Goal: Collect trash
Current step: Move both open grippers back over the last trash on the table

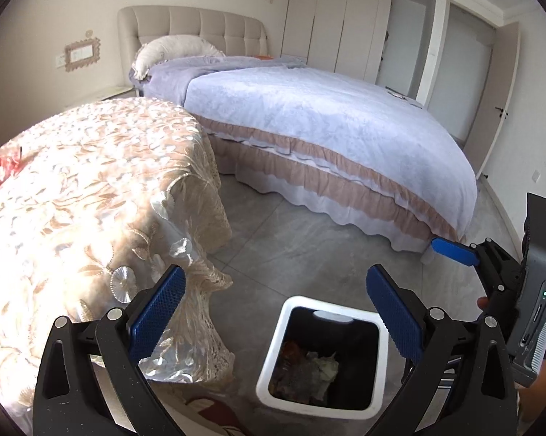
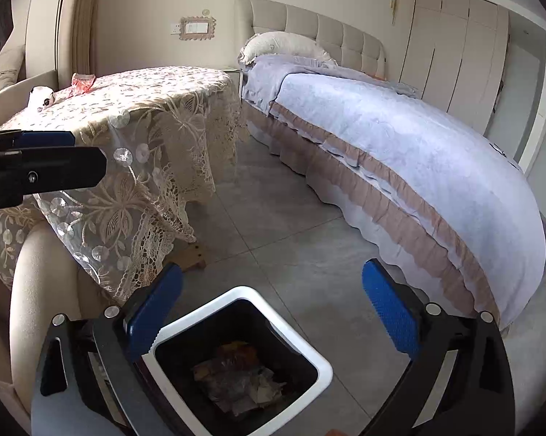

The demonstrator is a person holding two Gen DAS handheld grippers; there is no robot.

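Observation:
A white-rimmed black trash bin (image 1: pixel 273 356) stands on the floor with crumpled wrappers and paper (image 1: pixel 309 367) inside; it also shows in the right wrist view (image 2: pixel 320 367) with the trash (image 2: pixel 236 378). My left gripper (image 1: pixel 274 290) is open and empty above and just behind the bin. My right gripper (image 2: pixel 273 283) is open and empty above the bin. A pink wrapper (image 2: pixel 82 81) and a white crumpled piece (image 2: pixel 42 96) lie on the lace-covered table (image 2: pixel 146 109). The pink wrapper shows at the left edge in the left wrist view (image 1: pixel 8 163).
The table (image 1: pixel 91 181) stands left of the bin. A bed with a lilac cover (image 1: pixel 327 127) fills the right. Grey tiled floor (image 2: pixel 273 218) runs between them. A beige chair (image 2: pixel 37 272) is at the left. The other gripper (image 2: pixel 44 170) crosses the left side.

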